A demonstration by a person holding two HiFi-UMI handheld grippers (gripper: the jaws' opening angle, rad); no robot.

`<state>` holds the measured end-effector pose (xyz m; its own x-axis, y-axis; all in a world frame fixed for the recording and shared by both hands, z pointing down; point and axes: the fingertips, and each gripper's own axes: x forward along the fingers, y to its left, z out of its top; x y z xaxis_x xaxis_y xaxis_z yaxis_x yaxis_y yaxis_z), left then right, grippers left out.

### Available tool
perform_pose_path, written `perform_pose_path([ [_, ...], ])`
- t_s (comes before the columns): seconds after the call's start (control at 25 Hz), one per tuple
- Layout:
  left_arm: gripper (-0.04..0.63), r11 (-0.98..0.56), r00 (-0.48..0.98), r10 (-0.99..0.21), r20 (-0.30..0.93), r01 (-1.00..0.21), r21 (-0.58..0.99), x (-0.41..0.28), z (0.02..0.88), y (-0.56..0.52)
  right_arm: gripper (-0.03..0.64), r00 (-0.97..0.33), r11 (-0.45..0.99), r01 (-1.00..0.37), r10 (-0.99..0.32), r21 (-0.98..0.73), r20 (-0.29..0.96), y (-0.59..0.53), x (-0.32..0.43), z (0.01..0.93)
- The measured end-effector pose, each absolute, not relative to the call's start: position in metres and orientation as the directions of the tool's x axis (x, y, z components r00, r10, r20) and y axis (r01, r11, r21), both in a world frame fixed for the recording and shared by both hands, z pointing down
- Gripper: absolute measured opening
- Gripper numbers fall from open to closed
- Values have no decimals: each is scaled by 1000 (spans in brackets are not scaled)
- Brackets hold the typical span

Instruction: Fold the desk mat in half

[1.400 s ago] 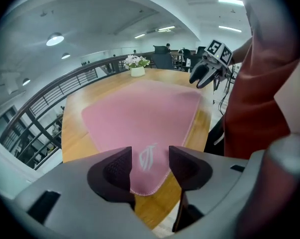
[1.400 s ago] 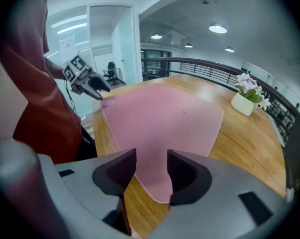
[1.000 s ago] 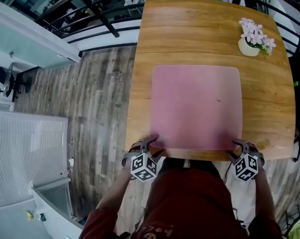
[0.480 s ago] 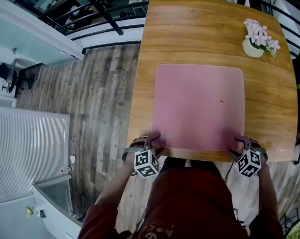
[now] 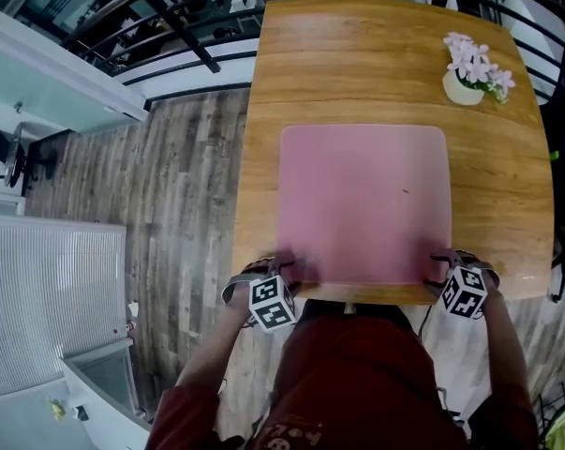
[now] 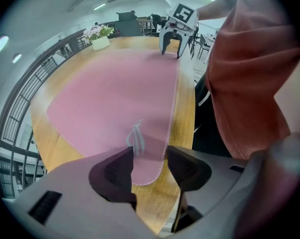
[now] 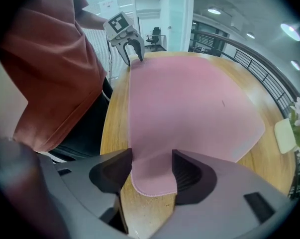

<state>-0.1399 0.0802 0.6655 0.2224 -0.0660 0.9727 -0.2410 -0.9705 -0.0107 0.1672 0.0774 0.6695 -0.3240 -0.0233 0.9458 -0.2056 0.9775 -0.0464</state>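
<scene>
Two grippers sit at the near corners of a pink desk mat (image 5: 364, 204) that lies flat and unfolded on a wooden table (image 5: 376, 64), seen from the head view. The mat is a rounded-corner rectangle, plain dusty pink, with a line of stitching running along its edge in the left gripper view. It occupies the middle and near part of the table, and its near edge runs just inside the table's edge by the person's red shirt (image 5: 357, 382).

The left gripper (image 6: 150, 166) has its jaws apart, and the mat's near-left corner lies between them on the wood. The right gripper (image 7: 152, 171) is likewise spread, straddling the near-right corner. Neither corner is lifted off the table.

A small pale emblem (image 6: 135, 135) marks the mat just ahead of the left gripper's jaws, made of thin curved strokes with no legible lettering. A tiny dark speck (image 5: 404, 192) shows on the mat's right half. Each gripper carries a cube with black-and-white square markers (image 5: 271, 303), and these patterns bear no words. Pale print near the bottom of the shirt is too cropped to read.

A white pot of pale pink flowers (image 5: 469, 73) stands at the table's far-right corner, well apart from the mat.
</scene>
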Motion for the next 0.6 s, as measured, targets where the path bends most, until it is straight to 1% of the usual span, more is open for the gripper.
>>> perform_pose_path([
  [0.12, 235, -973, 212, -45, 976, -231, 5, -139, 667, 79, 261, -326, 978, -199, -3, -65, 945, 76, 168, 669],
  [0.48, 219, -976, 206, -26, 978, -218, 21, -141, 666, 77, 239, -345, 980, -188, -2, -67, 938, 74, 165, 669],
  [0.6, 199, -976, 204, -37, 978, -219, 8, -141, 665, 72, 229, -344, 980, -184, 2, -70, 939, 72, 166, 669],
])
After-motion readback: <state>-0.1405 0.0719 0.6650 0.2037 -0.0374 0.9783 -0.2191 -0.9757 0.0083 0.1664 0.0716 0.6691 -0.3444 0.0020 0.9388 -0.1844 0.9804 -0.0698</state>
